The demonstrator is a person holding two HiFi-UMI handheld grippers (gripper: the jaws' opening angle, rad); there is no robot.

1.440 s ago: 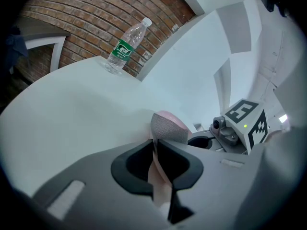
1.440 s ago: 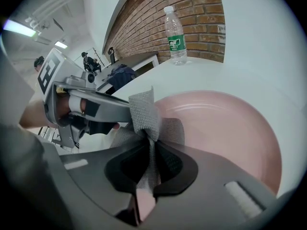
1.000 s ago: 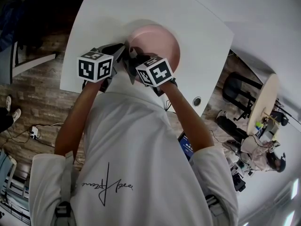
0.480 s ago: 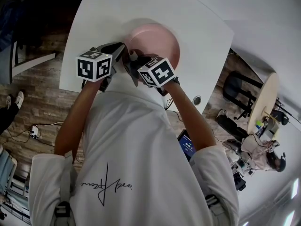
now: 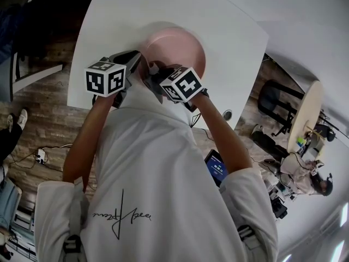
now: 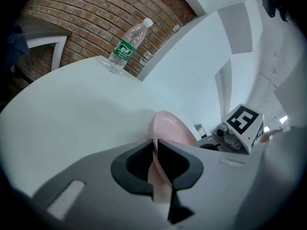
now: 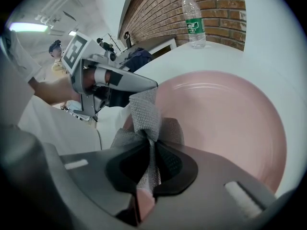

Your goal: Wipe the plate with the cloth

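- Our left claw [image 6: 156, 147] pinches the pink plate [image 7: 225, 114] by its near rim, at the white surface's [image 5: 125, 21] near side.
- Our right claw [image 7: 149, 147] is clamped on the grey cloth [image 7: 144, 110], which touches that rim.
- We judge the plate stiff, slick and breakable, and the cloth limp.

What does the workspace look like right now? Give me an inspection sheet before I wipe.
Surface: white table, smooth top.
Job's things: pink plate, gripped at its rim; grey cloth bunched against its near edge.
Clutter: water bottle standing at the table's far side.
Grippers: left claw shut on the plate's rim; right claw shut on the cloth.
Cables: lead with a plug on the floor, left of the table.
Surroundings: brick wall, wood floor, a person by a round table.
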